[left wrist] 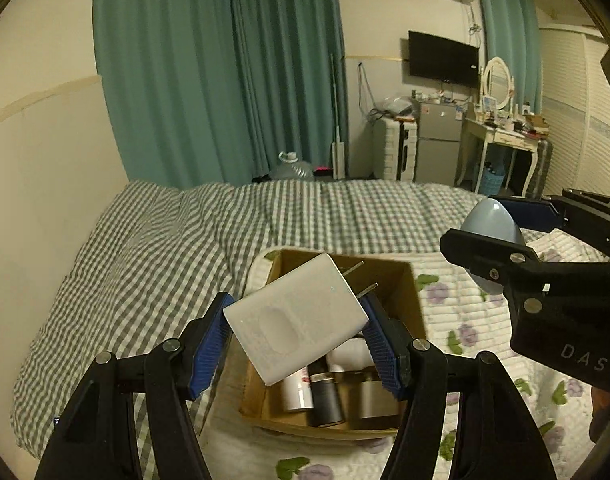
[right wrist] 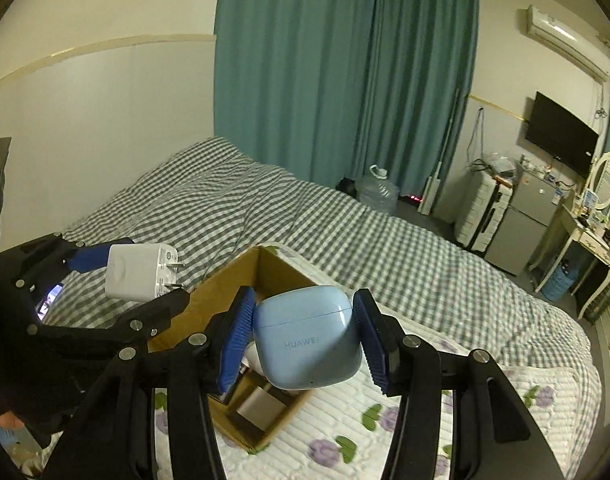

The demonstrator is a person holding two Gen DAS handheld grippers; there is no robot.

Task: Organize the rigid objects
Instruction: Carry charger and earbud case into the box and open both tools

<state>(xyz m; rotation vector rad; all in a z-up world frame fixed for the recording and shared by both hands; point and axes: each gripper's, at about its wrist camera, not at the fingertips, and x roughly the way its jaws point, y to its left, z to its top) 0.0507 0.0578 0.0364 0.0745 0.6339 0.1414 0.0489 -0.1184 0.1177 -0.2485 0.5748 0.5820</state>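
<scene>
My left gripper (left wrist: 297, 344) is shut on a white plug-in charger (left wrist: 295, 318) with two metal prongs, held tilted above an open cardboard box (left wrist: 411, 292). The charger also shows in the right wrist view (right wrist: 139, 276). My right gripper (right wrist: 305, 340) is shut on a light blue Huawei earbud case (right wrist: 307, 336), held above the box (right wrist: 225, 296). The case also shows in the left wrist view (left wrist: 491, 224). Inside the box lie a white bottle (left wrist: 297, 392), a dark cylinder (left wrist: 327, 400) and a grey block (right wrist: 261, 406).
The box sits on a white floral quilt (left wrist: 465, 320) on a bed with a grey checked cover (left wrist: 145, 260). Teal curtains (left wrist: 225, 72) hang behind. A water jug (right wrist: 379, 192), small fridge (left wrist: 437, 144) and dressing table (left wrist: 501, 136) stand across the room.
</scene>
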